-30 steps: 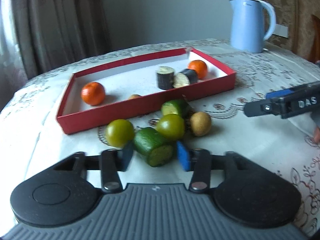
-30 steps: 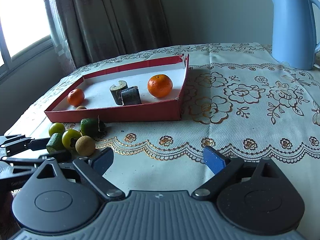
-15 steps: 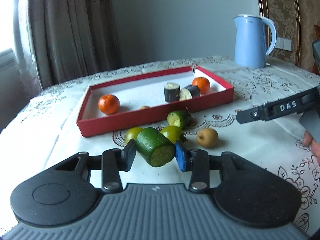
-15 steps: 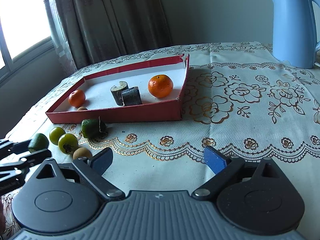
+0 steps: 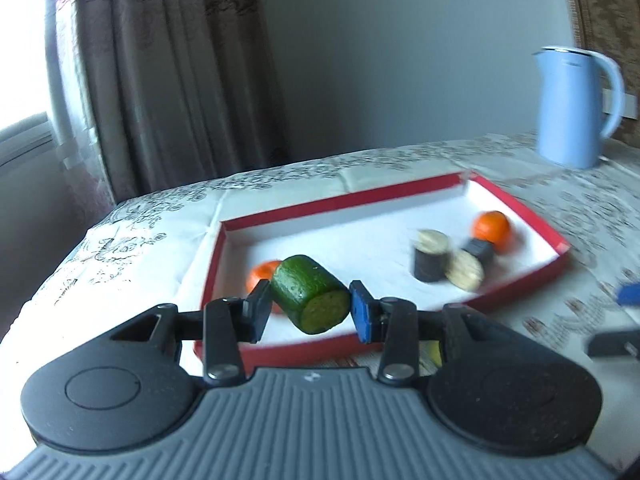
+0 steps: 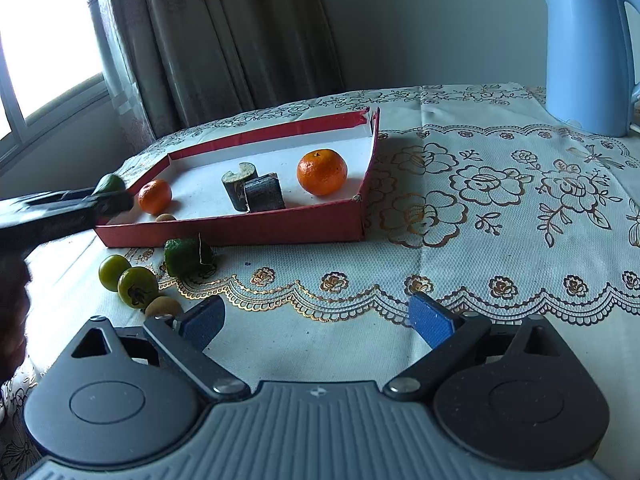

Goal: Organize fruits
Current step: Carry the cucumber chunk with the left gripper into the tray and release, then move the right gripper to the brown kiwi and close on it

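My left gripper is shut on a green cucumber chunk, held in the air over the near left corner of the red tray. In the right wrist view that chunk shows at the tray's left end, clamped by the left gripper. Inside the tray lie a large orange, a small orange, two dark cut pieces and a small brown fruit. My right gripper stands open above the tablecloth, nothing between its fingers.
On the cloth in front of the tray lie another green chunk, two round green fruits and a brown fruit. A blue kettle stands at the back right. Curtains and a window are to the left.
The left gripper has lifted the green chunk off the cloth and carried it forward over the tray's near left corner. The right gripper has stayed where it was.
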### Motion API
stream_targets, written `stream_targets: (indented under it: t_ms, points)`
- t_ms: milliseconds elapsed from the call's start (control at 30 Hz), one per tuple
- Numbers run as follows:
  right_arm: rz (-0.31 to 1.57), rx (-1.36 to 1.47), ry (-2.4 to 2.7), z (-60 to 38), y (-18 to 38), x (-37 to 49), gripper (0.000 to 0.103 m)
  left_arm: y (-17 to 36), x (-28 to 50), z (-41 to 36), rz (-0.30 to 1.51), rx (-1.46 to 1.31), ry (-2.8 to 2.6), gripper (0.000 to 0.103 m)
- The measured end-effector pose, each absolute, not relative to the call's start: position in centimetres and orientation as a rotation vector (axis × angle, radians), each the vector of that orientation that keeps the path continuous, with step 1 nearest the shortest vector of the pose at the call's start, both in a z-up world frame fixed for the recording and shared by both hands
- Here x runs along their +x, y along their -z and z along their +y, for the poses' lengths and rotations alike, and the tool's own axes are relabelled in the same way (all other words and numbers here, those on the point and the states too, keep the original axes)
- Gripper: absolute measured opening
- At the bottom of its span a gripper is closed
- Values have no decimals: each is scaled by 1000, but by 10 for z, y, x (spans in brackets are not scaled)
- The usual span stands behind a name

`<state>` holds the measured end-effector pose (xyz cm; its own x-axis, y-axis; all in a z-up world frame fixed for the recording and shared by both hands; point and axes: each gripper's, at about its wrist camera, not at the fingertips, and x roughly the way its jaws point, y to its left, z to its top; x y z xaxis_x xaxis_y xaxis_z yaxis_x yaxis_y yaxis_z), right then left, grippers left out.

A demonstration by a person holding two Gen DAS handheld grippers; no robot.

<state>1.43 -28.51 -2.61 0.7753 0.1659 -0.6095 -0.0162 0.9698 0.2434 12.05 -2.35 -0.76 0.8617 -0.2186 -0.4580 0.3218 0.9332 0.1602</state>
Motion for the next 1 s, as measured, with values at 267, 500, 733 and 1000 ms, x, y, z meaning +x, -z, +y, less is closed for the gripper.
stream_targets:
  t_ms: [267,500,733,1000]
  points:
    - [679,236,-108,-285,26,15,103,24,158,-22,533,230,251,52]
    - [676,251,-115,-287,26,15,103,7,141,-10,406,185,152,98]
    - [677,248,-115,-287,27,15,103,14,97,7,443,193,108,103]
    - [677,246,-115,-286,27,15,103,36,84,51,600,14,-43,103]
